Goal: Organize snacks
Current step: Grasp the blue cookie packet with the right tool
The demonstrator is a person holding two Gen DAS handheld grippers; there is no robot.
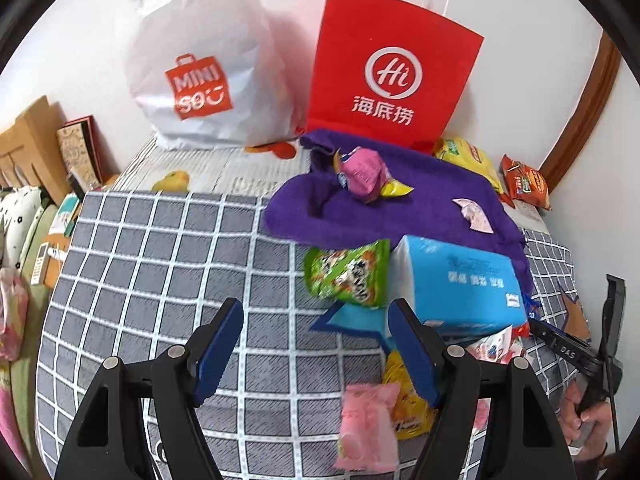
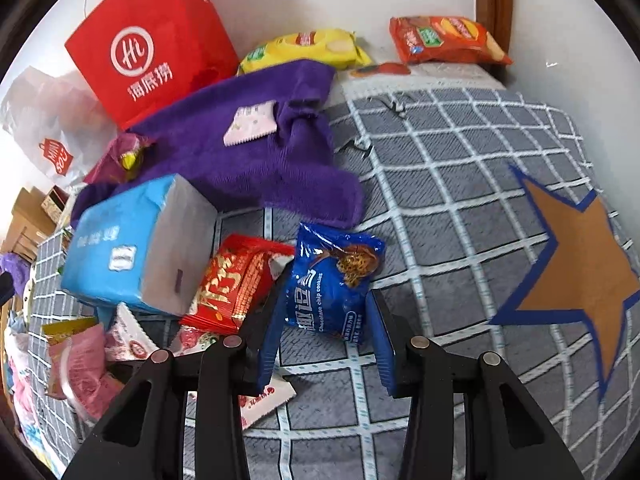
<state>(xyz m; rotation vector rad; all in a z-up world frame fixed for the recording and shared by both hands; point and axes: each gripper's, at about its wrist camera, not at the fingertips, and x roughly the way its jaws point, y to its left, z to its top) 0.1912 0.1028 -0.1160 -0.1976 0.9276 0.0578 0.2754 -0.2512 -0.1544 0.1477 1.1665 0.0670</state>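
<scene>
Blue cookie packet [image 2: 334,282], glossy and crinkled, sits pinched between the right gripper [image 2: 326,340] jaws over the checked bedspread [image 2: 440,184]; the left gripper [image 1: 316,346] hangs half-open, empty, near a green snack bag [image 1: 346,272].

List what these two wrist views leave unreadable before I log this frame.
- Inside of the red paper bag and white plastic bag: walls hide contents, both views.
- Pink snack packet, left view: motion-blurred, print unreadable.
- Red foil packet, right view: partly under the blue tissue pack.
- Blue cookie packet: right gripper fingers cover its lower edges.
- Left gripper: open, empty.
</scene>
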